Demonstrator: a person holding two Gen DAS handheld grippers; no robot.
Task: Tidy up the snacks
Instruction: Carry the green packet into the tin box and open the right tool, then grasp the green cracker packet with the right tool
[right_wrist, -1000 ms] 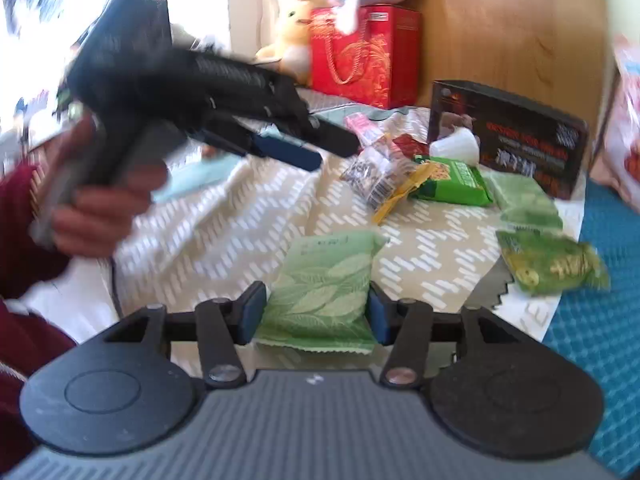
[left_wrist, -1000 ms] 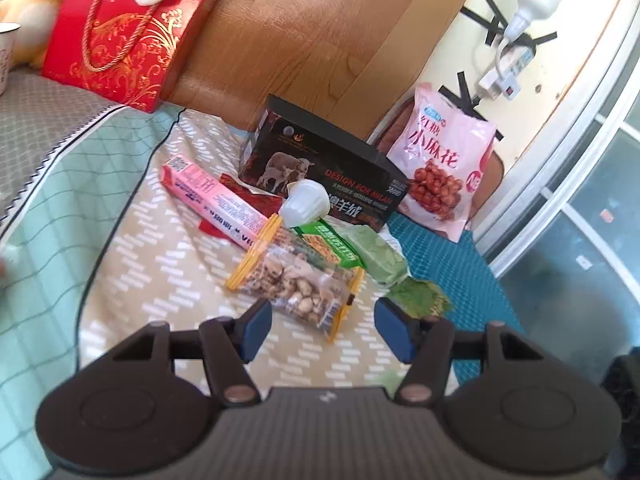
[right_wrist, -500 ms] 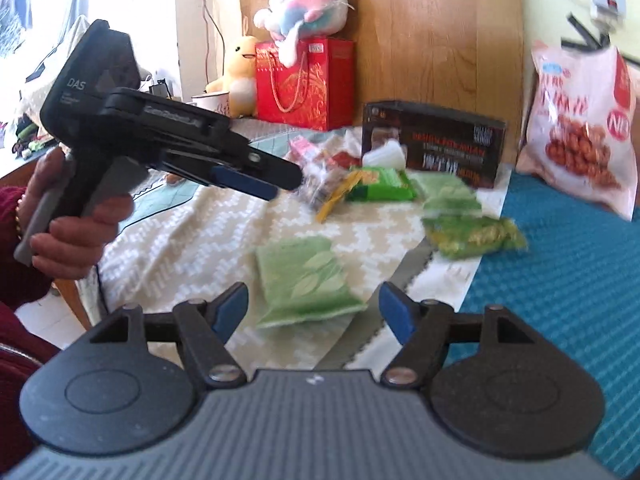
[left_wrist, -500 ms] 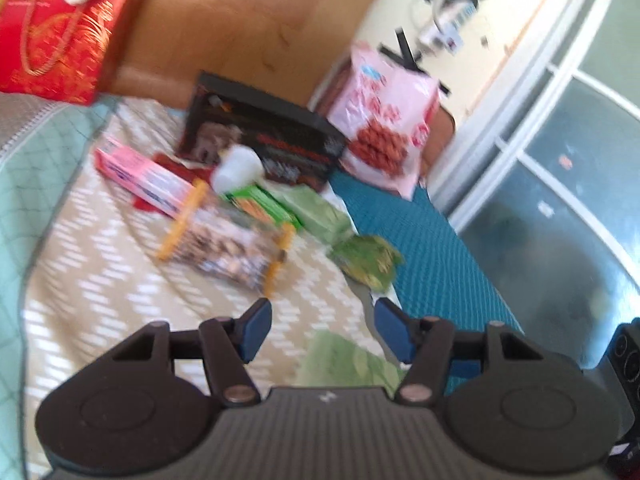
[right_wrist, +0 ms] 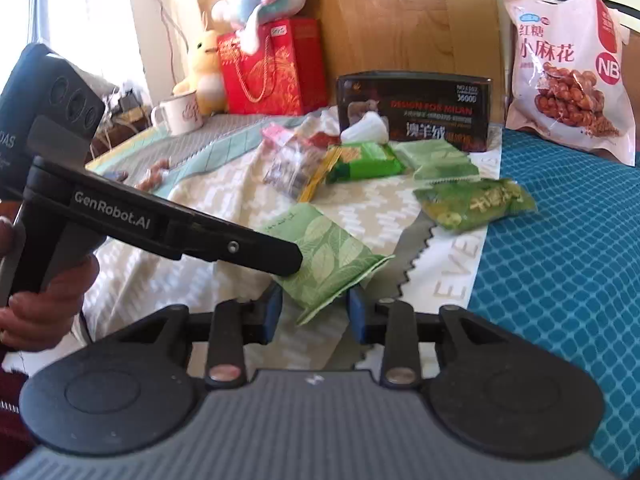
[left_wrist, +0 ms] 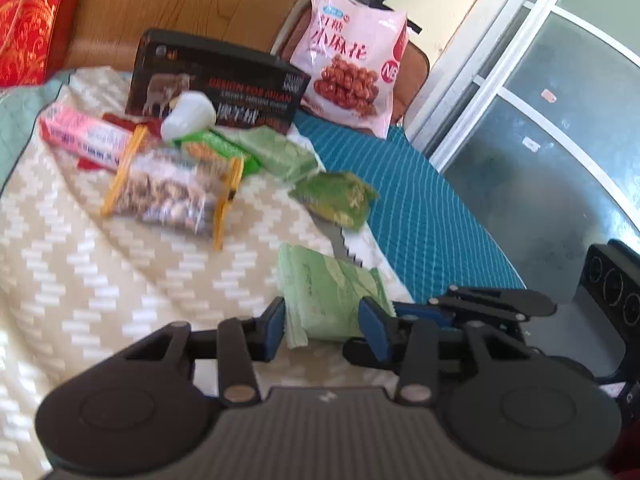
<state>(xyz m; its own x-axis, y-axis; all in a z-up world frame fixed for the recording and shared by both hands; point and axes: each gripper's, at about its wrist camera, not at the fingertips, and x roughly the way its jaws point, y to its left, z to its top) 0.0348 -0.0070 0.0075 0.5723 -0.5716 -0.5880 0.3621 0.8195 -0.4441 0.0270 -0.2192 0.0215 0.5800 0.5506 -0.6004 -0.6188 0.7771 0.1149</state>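
The pale green leaf-print packet point(right_wrist: 328, 256) lies on the chevron cloth point(left_wrist: 80, 280) with its long axis running from the near crimped end up and away to the left in the right wrist view, and both tools meet at it: the right gripper point(right_wrist: 314, 314) has its blue pads parted either side of the near end, while the left gripper point(left_wrist: 326, 322) brackets the same packet point(left_wrist: 328, 300), also spread apart. In the right wrist view the left gripper's black finger covers the packet's left edge, so whether any pad touches the wrapper cannot be told. Farther back lie a darker green snack bag point(right_wrist: 476, 204), a clear bag of nuts point(left_wrist: 172, 196) blurred in the left wrist view, a black box point(right_wrist: 414, 108) and a pink bag point(right_wrist: 568, 76) cut off at the top.
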